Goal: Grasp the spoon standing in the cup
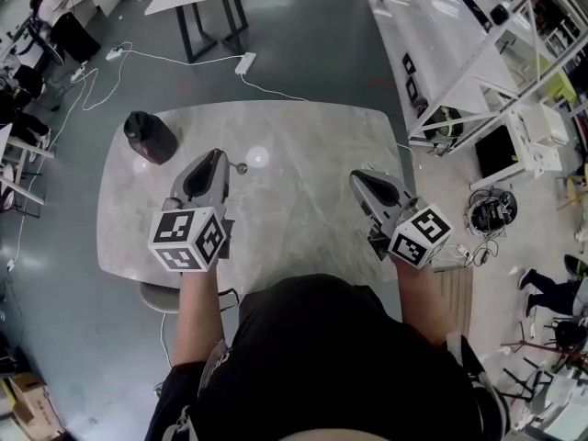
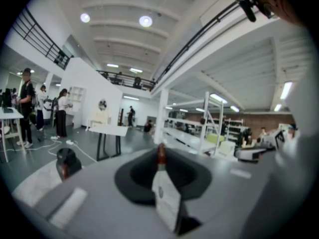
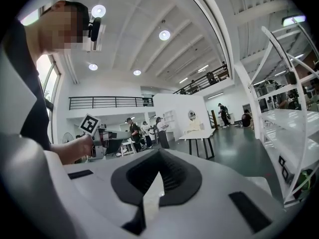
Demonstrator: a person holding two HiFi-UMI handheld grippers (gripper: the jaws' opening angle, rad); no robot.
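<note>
Fingers, left gripper (image 1: 219, 162): set narrow and pinched on a small spoon (image 1: 241, 166) that has a brownish stem and a little rounded end.
Fingers, right gripper (image 1: 360, 180): pressed together, with nothing between them.
Spoon, place: out of the cup and held in the air at the left gripper's tips. It is over the middle of the counter (image 1: 303, 136), a little toward the left edge.
Spoon, long axis: in the head view the short visible length runs sideways from the fingertips toward the counter's right edge, rounded end outermost. In the left gripper view the brownish stem (image 2: 160, 156) rises upright between the fingers (image 2: 167, 200). How steeply it tilts I cannot tell.
Cup: a dark, rounded cylindrical cup (image 1: 150, 137) stands on the counter near the far-left corner, left of the left gripper and well apart from the spoon.
Counter: pale grey, marble-patterned, with rounded corners.
Left gripper, place: over the counter's left half, pointing toward the far edge.
Right gripper, place: over the near-right corner, pointing toward the far edge, well apart from the left gripper.
</note>
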